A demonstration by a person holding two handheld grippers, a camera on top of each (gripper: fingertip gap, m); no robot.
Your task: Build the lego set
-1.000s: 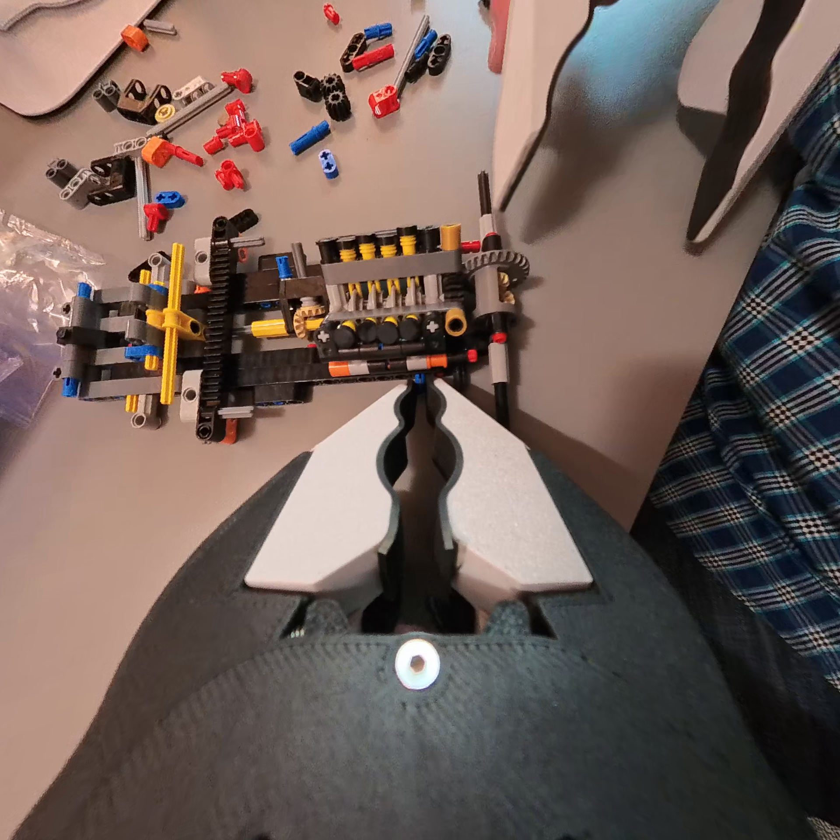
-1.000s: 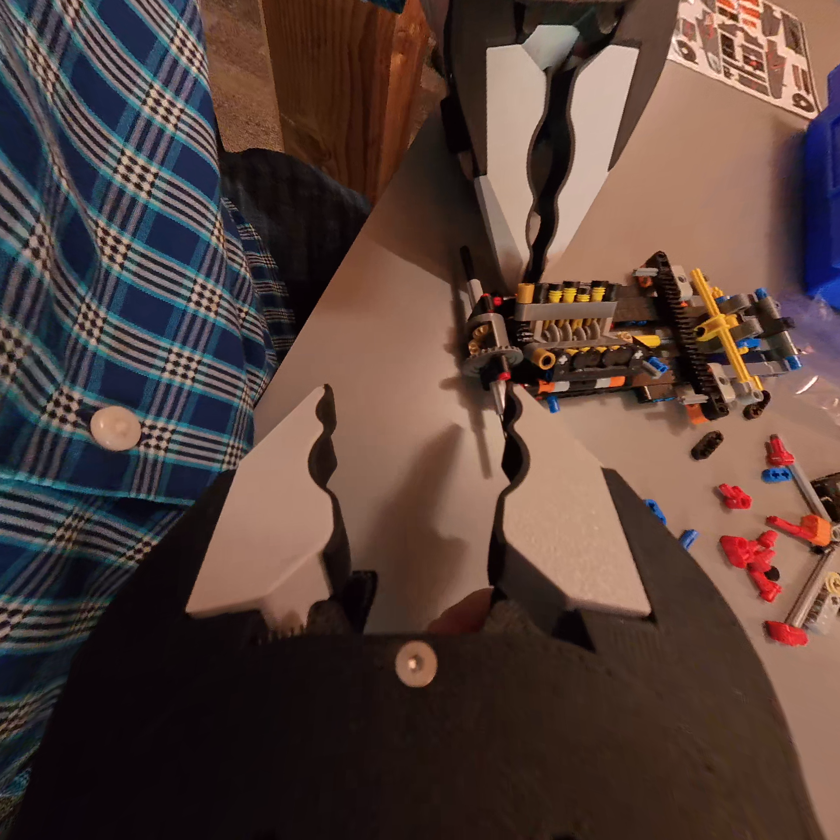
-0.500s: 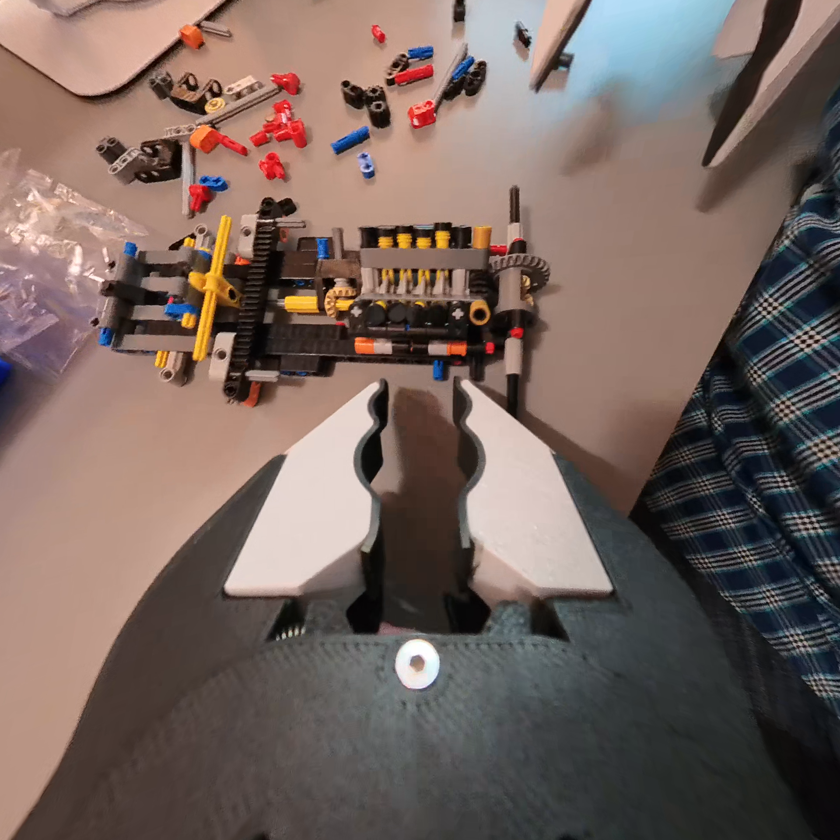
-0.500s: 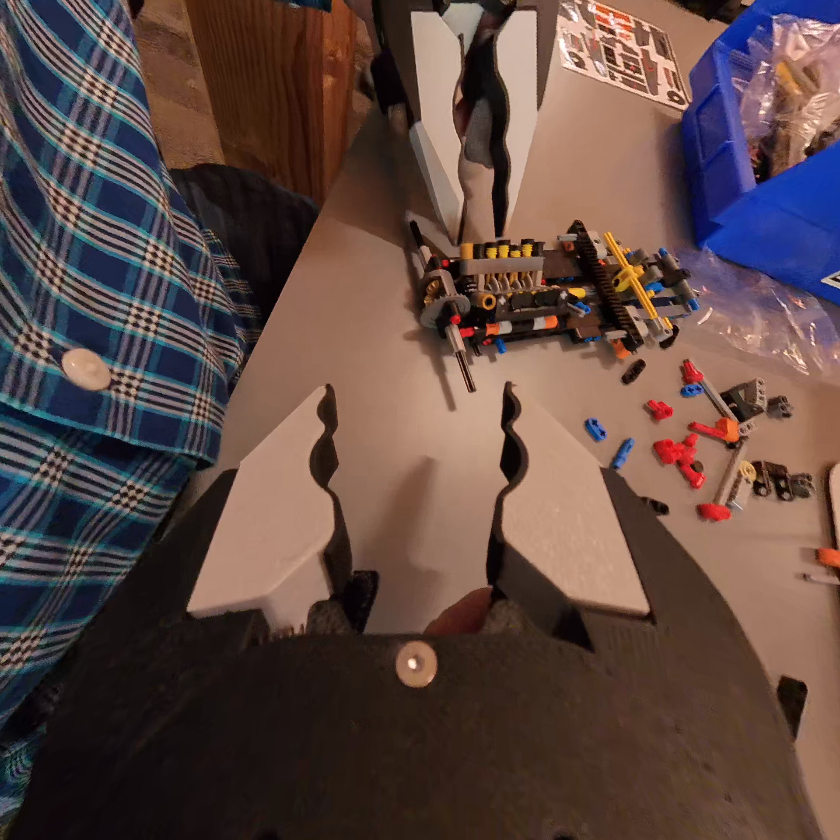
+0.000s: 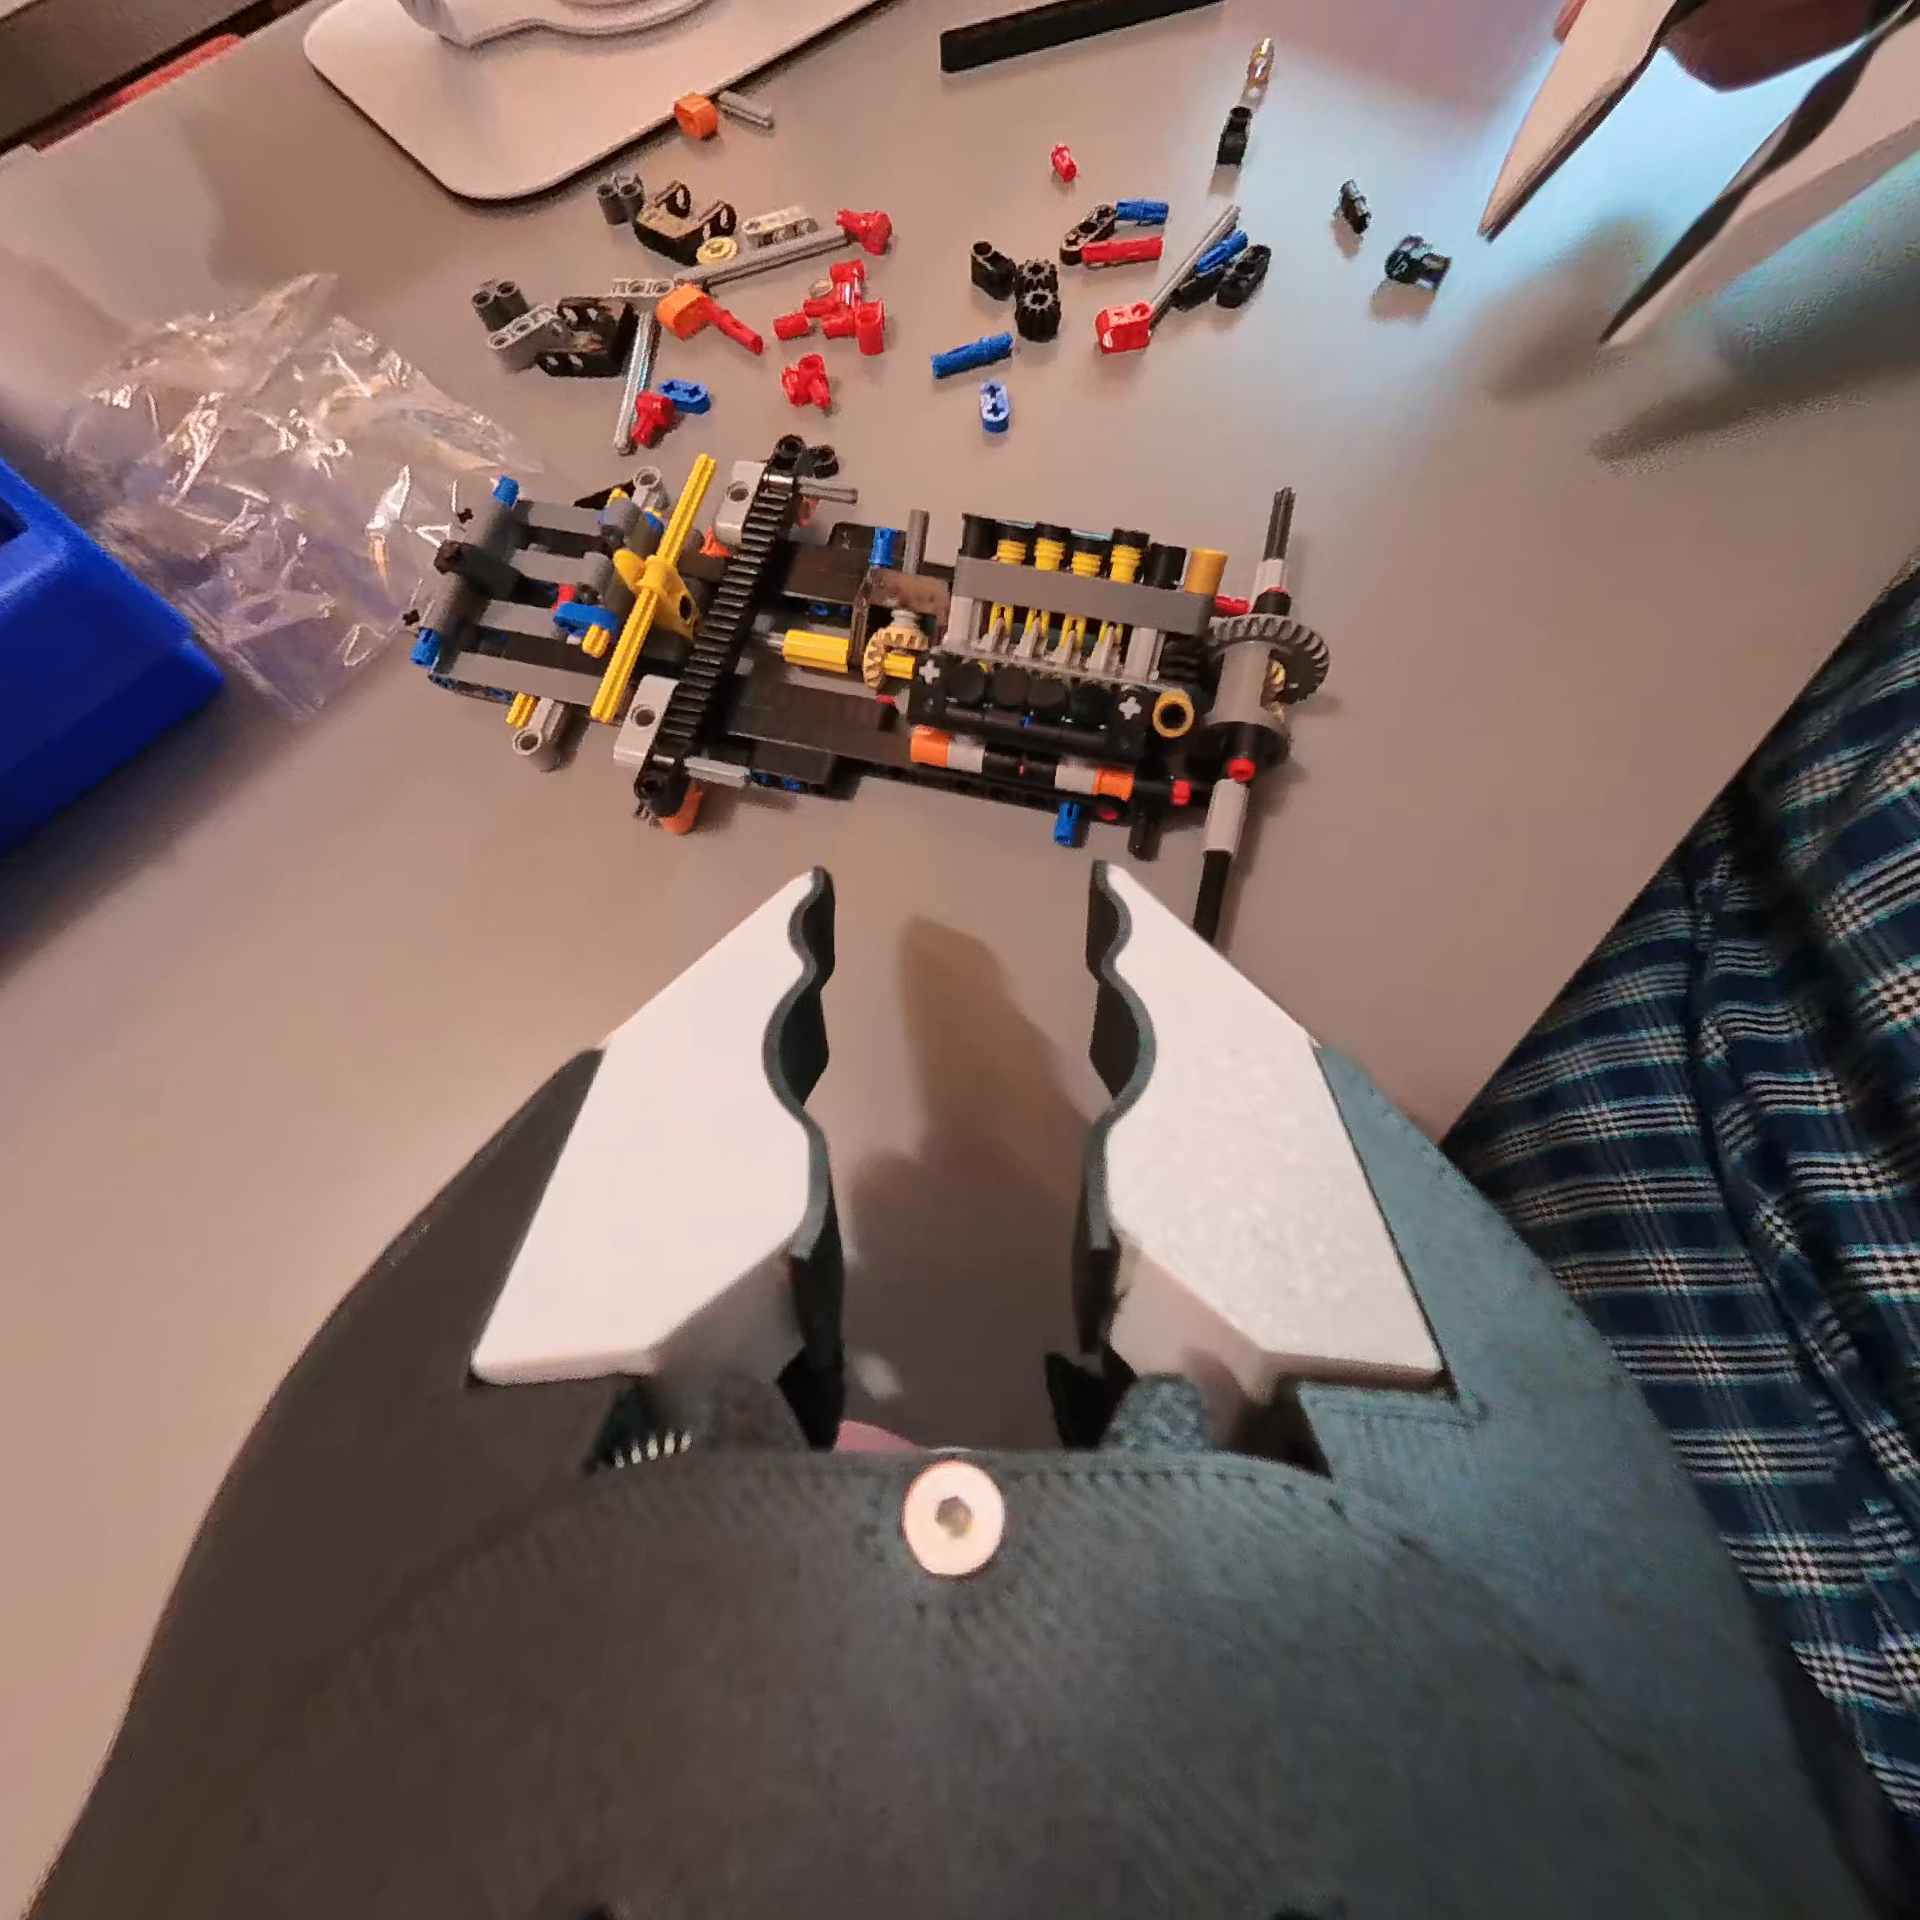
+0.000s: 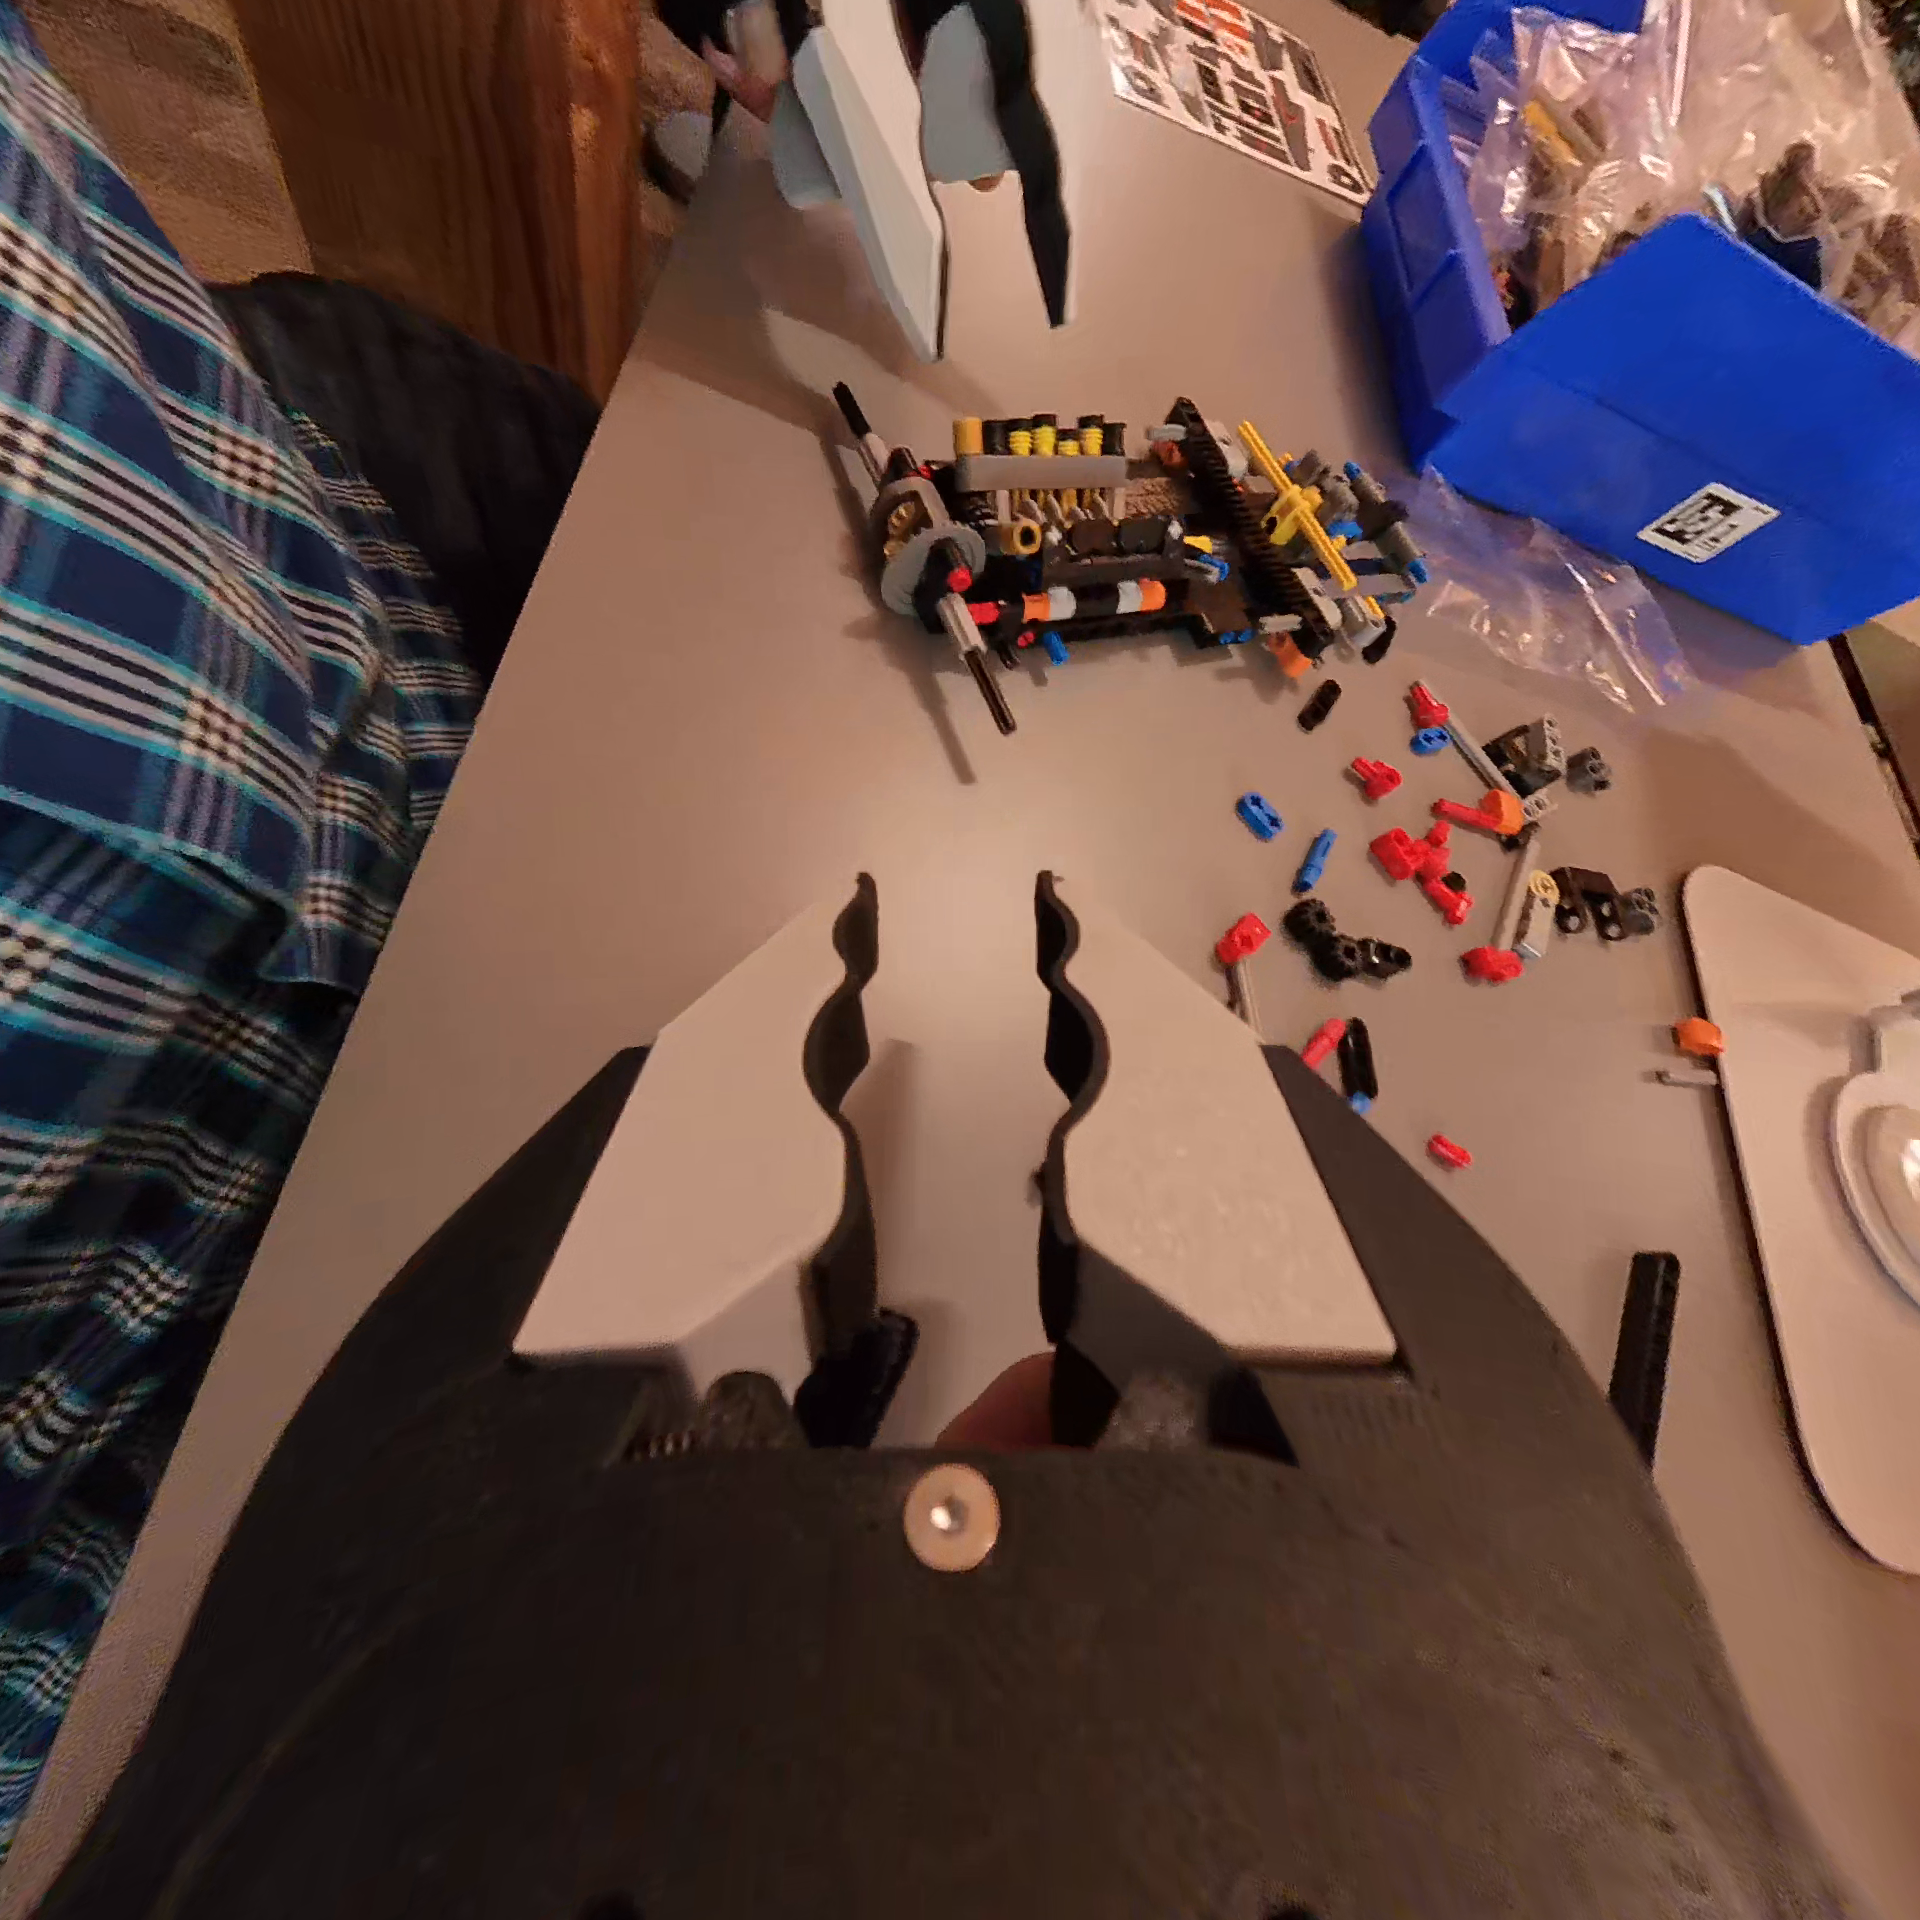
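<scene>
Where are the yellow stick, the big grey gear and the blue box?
yellow stick (image 5: 655, 592), left wrist view, its middle where it crosses the model.
big grey gear (image 5: 1299, 649), left wrist view, its toothed rim.
blue box (image 6: 1704, 416), right wrist view, its outer wall.

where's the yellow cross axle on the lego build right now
The yellow cross axle lies slanted across the lego build's left part in the left wrist view, beside the black toothed rack.

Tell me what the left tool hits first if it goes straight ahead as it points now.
Probably the Lego chassis: the open left tool points at its near edge, around the orange-and-grey axle. Only bare table lies between them, though depth is uncertain.
</scene>
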